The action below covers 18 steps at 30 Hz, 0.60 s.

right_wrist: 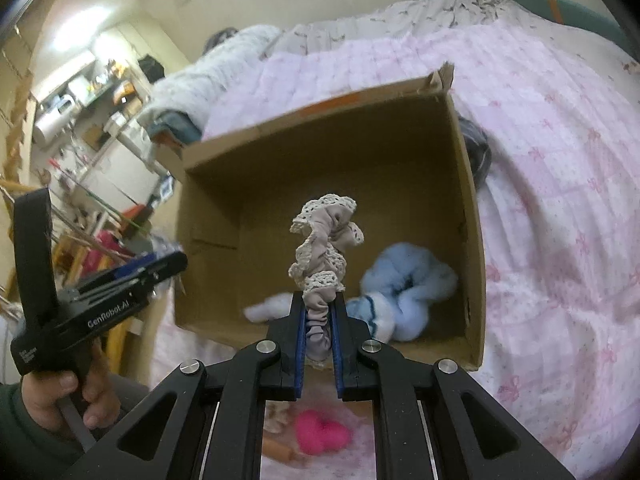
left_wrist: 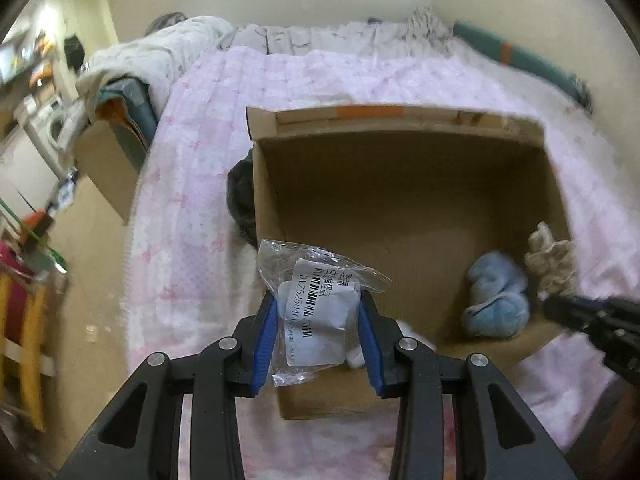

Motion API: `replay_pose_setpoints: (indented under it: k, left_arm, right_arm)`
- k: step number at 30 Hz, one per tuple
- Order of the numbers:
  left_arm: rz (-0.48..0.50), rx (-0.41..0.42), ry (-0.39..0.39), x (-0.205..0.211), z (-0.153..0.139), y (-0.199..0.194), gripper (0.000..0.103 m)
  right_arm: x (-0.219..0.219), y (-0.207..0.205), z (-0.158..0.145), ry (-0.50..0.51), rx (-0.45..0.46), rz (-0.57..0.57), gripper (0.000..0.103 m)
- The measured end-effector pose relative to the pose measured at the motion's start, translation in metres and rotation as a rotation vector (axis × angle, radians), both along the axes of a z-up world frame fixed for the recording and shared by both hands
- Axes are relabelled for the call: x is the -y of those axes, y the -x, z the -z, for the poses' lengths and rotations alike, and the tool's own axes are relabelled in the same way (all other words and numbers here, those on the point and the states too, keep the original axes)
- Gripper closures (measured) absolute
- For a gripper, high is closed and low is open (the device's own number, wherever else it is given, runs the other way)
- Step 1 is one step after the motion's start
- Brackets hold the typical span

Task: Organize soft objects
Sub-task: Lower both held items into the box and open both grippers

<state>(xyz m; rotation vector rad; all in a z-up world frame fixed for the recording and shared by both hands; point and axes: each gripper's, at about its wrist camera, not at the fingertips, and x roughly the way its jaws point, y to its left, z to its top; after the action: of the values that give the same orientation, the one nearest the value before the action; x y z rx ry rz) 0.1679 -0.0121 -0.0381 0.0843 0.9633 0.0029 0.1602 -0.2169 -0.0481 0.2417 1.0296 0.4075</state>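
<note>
box (left_wrist: pixel 400 184) on quilt (left_wrist: pixel 200 184) | plush toy (left_wrist: pixel 496 300) in box's near corner

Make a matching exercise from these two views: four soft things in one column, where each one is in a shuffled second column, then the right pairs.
Things:
1. clear plastic packet
2. lace-trimmed scrunchie
3. fluffy blue item
4. bright pink plush

Places:
A. lying on the floor of the cardboard box
B. clamped in the right tongs
C. on the pink quilt, outside the box, under the right tongs
D. held between the left tongs

Pairs: 1-D, 2-B, 3-A, 4-C
</note>
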Motion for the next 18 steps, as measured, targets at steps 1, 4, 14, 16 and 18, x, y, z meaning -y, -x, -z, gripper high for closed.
replay_pose_setpoints:
  k: [1, 4, 14, 16, 18]
  left_arm:
    - [-0.002, -0.013, 0.033, -0.001, 0.002, -0.002, 0.068]
    - [-0.006, -0.022, 0.076, -0.002, 0.005, -0.004, 0.068]
    - [-0.001, -0.055, 0.110, 0.000, 0.017, -0.007, 0.068]
    - [0.012, -0.046, 0.106, 0.004, 0.015, -0.005, 0.068]
    - [0.023, -0.043, 0.101, 0.007, 0.014, -0.005, 0.068]
  right_arm:
    - [-0.002, 0.000, 0.002, 0.021, -0.003, -0.004, 0.090]
    - [-0.007, -0.001, 0.010, 0.065, -0.020, -0.014, 0.090]
    - [-0.018, 0.000, 0.018, 0.140, -0.021, -0.036, 0.090]
    - [-0.018, -0.003, 0.018, 0.141, -0.027, -0.033, 0.090]
    - [-0.017, -0.003, 0.018, 0.139, -0.027, -0.034, 0.090]
